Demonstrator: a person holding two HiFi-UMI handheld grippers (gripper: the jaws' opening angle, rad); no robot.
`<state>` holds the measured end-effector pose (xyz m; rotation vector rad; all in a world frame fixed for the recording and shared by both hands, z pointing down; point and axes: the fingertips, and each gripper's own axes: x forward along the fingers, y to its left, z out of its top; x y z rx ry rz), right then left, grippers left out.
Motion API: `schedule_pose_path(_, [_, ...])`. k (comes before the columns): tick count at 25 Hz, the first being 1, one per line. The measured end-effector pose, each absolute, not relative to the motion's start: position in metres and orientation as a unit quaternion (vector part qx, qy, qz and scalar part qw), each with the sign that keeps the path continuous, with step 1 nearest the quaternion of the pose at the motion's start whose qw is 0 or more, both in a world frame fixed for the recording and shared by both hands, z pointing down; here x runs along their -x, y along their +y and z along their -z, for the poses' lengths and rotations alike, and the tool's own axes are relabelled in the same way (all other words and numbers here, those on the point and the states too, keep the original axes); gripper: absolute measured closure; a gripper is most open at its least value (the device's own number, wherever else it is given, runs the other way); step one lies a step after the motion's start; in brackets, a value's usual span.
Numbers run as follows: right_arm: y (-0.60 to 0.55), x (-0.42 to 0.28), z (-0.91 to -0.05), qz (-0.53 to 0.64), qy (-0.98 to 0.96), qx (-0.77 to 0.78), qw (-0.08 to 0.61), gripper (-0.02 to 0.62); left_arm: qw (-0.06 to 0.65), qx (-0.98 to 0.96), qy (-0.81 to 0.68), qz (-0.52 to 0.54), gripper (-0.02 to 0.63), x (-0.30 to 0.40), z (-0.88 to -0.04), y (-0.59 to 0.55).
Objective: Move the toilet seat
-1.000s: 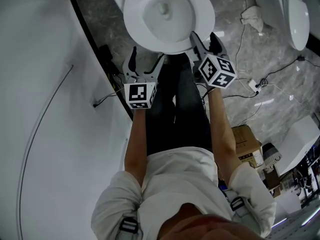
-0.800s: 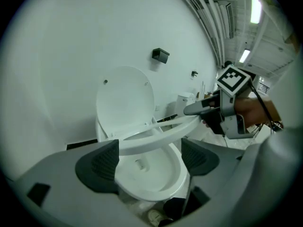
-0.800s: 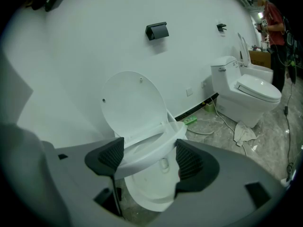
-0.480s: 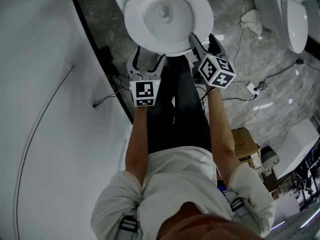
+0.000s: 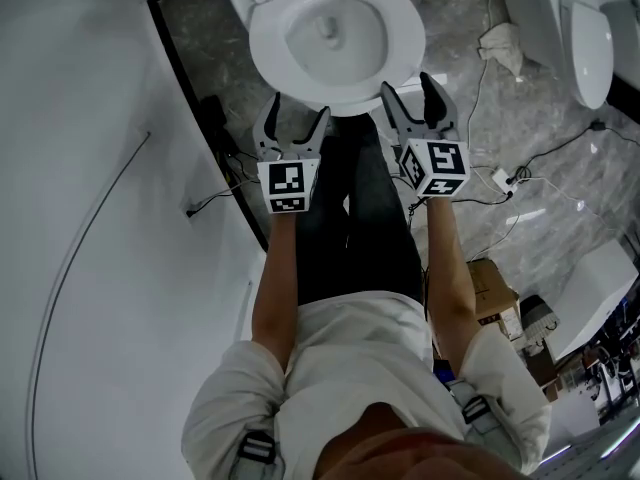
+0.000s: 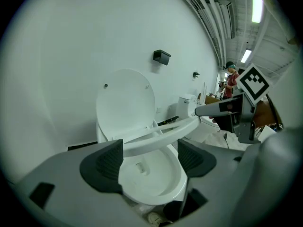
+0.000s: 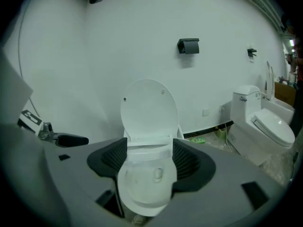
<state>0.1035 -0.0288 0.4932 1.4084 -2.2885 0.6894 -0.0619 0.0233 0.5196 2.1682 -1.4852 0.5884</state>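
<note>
The left gripper (image 5: 297, 113) hangs just short of the near left rim of the bowl (image 6: 151, 200). Its jaws are wide apart and have just been closing a little, with nothing held between them. Its own view shows only the toilet beyond the pads. It sits much where it was a second ago, so it seems to be standing by rather than working. In the middle, the lid (image 6: 125, 98) stands upright against the far wall. The toilet seat (image 6: 161, 137) is no longer flat. In the left gripper view it slopes up from its hinge toward the right, with its front edge clear of the bowl. That edge meets the right gripper (image 5: 407, 83), and in the right gripper view it runs as a pale band straight across the gap from pad to pad. These jaws are also spread wide and have just been closing slightly, with the rim lying between them. Because they stand side by side, level with the rim, the seat appears to be carried on the fingers rather than pinched. I judge the lift as begun but far from finished, with the seat only part-way toward the lid. A second ago, in the head view, this gripper was canted, its marker cube (image 5: 437, 166) skewed and one jaw lying over the seat's near right rim. Now the cube sits squarer and both jaws show side by side.
</note>
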Motion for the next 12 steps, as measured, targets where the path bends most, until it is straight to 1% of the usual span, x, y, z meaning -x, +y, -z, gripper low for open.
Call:
schedule_pose_path(3, [-0.027, -0.101, -0.487, -0.23, -0.821, -0.487, 0.188, 0.276, 0.23, -0.781, -0.545, -0.199, 0.225, 0.065, -0.516, 0.017])
schedule_pose_path(9, [-0.023, -0.095, -0.485, -0.194, -0.833, -0.466, 0.227, 0.276, 0.23, -0.777, -0.555, -0.187, 0.225, 0.069, -0.505, 0.003])
schedule_pose_path(12, [-0.03, -0.093, -0.477, -0.185, -0.834, -0.467, 0.227, 0.276, 0.232, -0.773, -0.563, -0.18, 0.225, 0.07, -0.496, -0.002])
